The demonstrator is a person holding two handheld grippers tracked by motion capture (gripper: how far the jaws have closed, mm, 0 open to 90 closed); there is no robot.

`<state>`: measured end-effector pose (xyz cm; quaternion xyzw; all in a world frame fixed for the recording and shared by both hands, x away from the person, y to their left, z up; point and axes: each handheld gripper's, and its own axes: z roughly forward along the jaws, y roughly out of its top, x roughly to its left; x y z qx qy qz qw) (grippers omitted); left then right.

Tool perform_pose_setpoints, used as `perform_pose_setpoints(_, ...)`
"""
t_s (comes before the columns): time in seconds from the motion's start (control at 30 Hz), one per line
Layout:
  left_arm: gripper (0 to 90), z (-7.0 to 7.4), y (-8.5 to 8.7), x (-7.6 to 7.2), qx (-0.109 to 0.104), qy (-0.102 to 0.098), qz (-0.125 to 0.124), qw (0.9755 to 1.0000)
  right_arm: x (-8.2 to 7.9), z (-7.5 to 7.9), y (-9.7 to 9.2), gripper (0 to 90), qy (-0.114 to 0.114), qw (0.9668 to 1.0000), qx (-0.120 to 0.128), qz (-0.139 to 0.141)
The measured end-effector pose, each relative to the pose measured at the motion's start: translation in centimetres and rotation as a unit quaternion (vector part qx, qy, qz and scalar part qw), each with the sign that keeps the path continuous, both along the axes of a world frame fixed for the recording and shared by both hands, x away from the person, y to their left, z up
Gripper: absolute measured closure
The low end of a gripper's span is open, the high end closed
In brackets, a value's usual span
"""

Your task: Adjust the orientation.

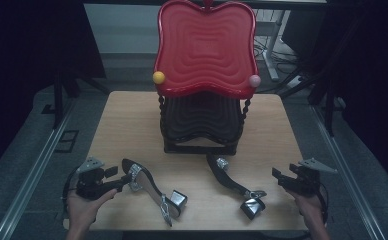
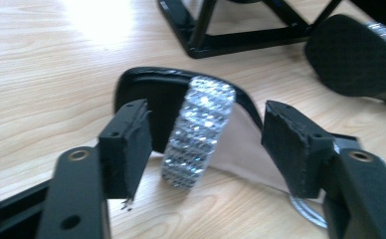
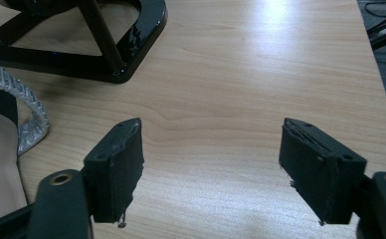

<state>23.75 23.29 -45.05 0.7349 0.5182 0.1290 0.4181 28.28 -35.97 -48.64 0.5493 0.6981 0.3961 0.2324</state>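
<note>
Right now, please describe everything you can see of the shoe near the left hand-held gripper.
The left shoe is a black high-heeled sandal with a sparkling silver rhinestone strap across the toe, a pale insole, a thin silvery ankle strap and a shiny block heel. It lies tipped on its side on the wooden table, toe pointing toward the left hand-held gripper, whose open jaws stand on either side of the toe strap without clamping it.

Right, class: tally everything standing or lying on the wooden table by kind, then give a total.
High-heeled sandals: 2 (left sandal, right sandal)
Two-tier stand with a red top tray: 1
Small balls on the stand's front corners: 2 (yellow ball, pink ball)
Total: 5
</note>
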Motion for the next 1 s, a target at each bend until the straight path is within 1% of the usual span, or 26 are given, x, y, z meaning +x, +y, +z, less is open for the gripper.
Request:
perform_pose_setpoints(0.03, 40.1, 0.0, 0.0, 0.0, 0.0, 0.0, 0.0, 1.0, 0.0, 0.0, 0.0, 26.1, 0.0, 1.0, 0.0, 0.0)
perform_pose_setpoints(0.07, 40.1, 0.0, 0.1, 0.0, 0.005, 0.0, 0.007, 1.0, 0.1, 0.0, 0.0, 26.6, 0.002, 1.0, 0.001, 0.0)
perform_pose_setpoints(0.1, 44.9, -0.1, 0.1, -0.1, 0.007, 0.0, 0.009, 0.9999, 0.1, 0.0, 0.0, 27.1, 0.002, 1.0, 0.001, 0.002)
perform_pose_setpoints(0.13, 56.2, -0.1, 0.0, -0.2, 0.007, 0.004, 0.011, 0.9999, 0.2, -0.1, 0.1, 27.4, 0.004, 1.0, -0.001, 0.002)
perform_pose_setpoints(0.17, 61.7, -0.1, 0.0, -0.2, 0.007, 0.004, 0.011, 0.9999, 0.2, -0.1, 0.1, 27.4, 0.004, 1.0, -0.001, 0.002)
perform_pose_setpoints(0.2, 61.7, -0.1, -0.1, -0.2, 0.008, 0.009, 0.009, 0.9999, 0.2, -0.1, 0.1, 27.6, 0.005, 1.0, -0.002, 0.003)
perform_pose_setpoints(0.23, 71.2, -0.2, -0.3, -0.2, 0.009, 0.017, 0.002, 0.9998, 0.1, -0.2, 0.1, 28.0, 0.007, 0.9999, -0.006, 0.005)
perform_pose_setpoints(0.27, 75.0, -0.2, -0.4, -0.3, 0.009, 0.022, -0.001, 0.9997, 0.1, -0.2, 0.1, 28.2, 0.01, 0.9999, -0.007, 0.005)
perform_pose_setpoints(0.3, 78.5, -0.2, -0.4, -0.3, 0.009, 0.022, -0.001, 0.9997, 0.1, -0.2, 0.1, 28.2, 0.01, 0.9999, -0.007, 0.005)
perform_pose_setpoints(0.33, 78.5, -0.3, -0.5, -0.4, 0.01, 0.029, -0.005, 0.9995, 0.1, -0.2, 0.1, 28.5, 0.011, 0.9999, -0.007, 0.004)
perform_pose_setpoints(0.37, 84.2, -0.3, -0.6, -0.5, 0.006, 0.033, -0.008, 0.9994, 0.0, -0.2, 0.0, 28.9, 0.011, 0.9999, -0.01, 0.002)
perform_pose_setpoints(0.4, 86.2, -0.3, -0.6, -0.5, 0.006, 0.033, -0.008, 0.9994, 0.0, -0.2, -0.1, 29.0, 0.01, 0.9999, -0.009, 0.001)
perform_pose_setpoints(0.43, 86.2, -0.3, -0.6, -0.6, 0.003, 0.034, -0.012, 0.9993, 0.0, -0.2, -0.1, 29.0, 0.01, 0.9999, -0.009, 0.001)
perform_pose_setpoints(0.47, 88.1, -0.3, -0.6, -0.8, 0.0, 0.038, -0.016, 0.9992, 0.0, -0.2, -0.1, 29.1, 0.009, 0.9999, -0.007, -0.001)
perform_pose_setpoints(0.57, 89.9, -0.5, -0.8, -0.9, 0.002, 0.045, -0.032, 0.9985, 0.2, -0.3, -0.2, 29.4, 0.013, 0.9999, -0.011, -0.002)
perform_pose_setpoints(0.6, 90.0, -1.1, -0.9, -0.8, -0.038, 0.061, -0.05, 0.9962, 0.3, -0.5, -0.2, 29.7, 0.016, 0.9998, -0.011, -0.002)
perform_pose_setpoints(0.63, 90.0, -1.5, -1.0, -0.7, -0.039, 0.069, -0.052, 0.9955, 0.3, -0.5, -0.1, 29.7, 0.016, 0.9998, -0.011, -0.002)
perform_pose_setpoints(0.67, 90.0, -1.7, -1.4, -0.7, -0.01, 0.07, -0.046, 0.9964, 0.3, -0.5, -0.1, 29.8, 0.017, 0.9998, -0.012, -0.003)
perform_pose_setpoints(0.7, 90.0, -1.7, -1.4, -0.7, -0.01, 0.07, -0.046, 0.9964, 0.3, -0.5, -0.1, 29.8, 0.017, 0.9998, -0.012, -0.003)
perform_pose_setpoints(0.73, 90.0, -1.9, -1.6, -0.6, -0.006, 0.072, -0.048, 0.9962, 0.3, -0.5, 0.0, 29.8, 0.018, 0.9998, -0.012, -0.002)
perform_pose_setpoints(0.77, 90.0, -2.0, -1.9, -0.5, -0.01, 0.073, -0.054, 0.9958, 0.3, -0.5, 0.0, 29.9, 0.018, 0.9997, -0.014, -0.002)
perform_pose_setpoints(0.8, 90.0, -2.1, -2.3, -0.3, -0.022, 0.075, -0.06, 0.9951, 0.3, -0.6, 0.0, 29.9, 0.018, 0.9997, -0.015, -0.003)
perform_pose_setpoints(0.87, 90.0, -2.2, -2.6, -0.2, -0.026, 0.076, -0.062, 0.9949, 0.3, -0.6, 0.0, 30.0, 0.019, 0.9997, -0.015, -0.004)
perform_pose_setpoints(0.93, 90.0, -2.6, -3.3, 0.5, -0.02, 0.082, -0.062, 0.9945, 0.2, -0.6, 0.0, 31.4, 0.022, 0.9997, -0.012, -0.008)
perform_pose_setpoints(0.97, 90.0, -2.6, -3.3, 0.5, -0.02, 0.082, -0.062, 0.9945, 0.3, -0.5, 0.0, 32.0, 0.025, 0.9996, -0.009, -0.007)
perform_pose_setpoints(1.0, 90.0, -2.6, -3.4, 0.8, -0.016, 0.082, -0.061, 0.9946, 0.3, -0.5, 0.0, 32.0, 0.025, 0.9996, -0.009, -0.007)
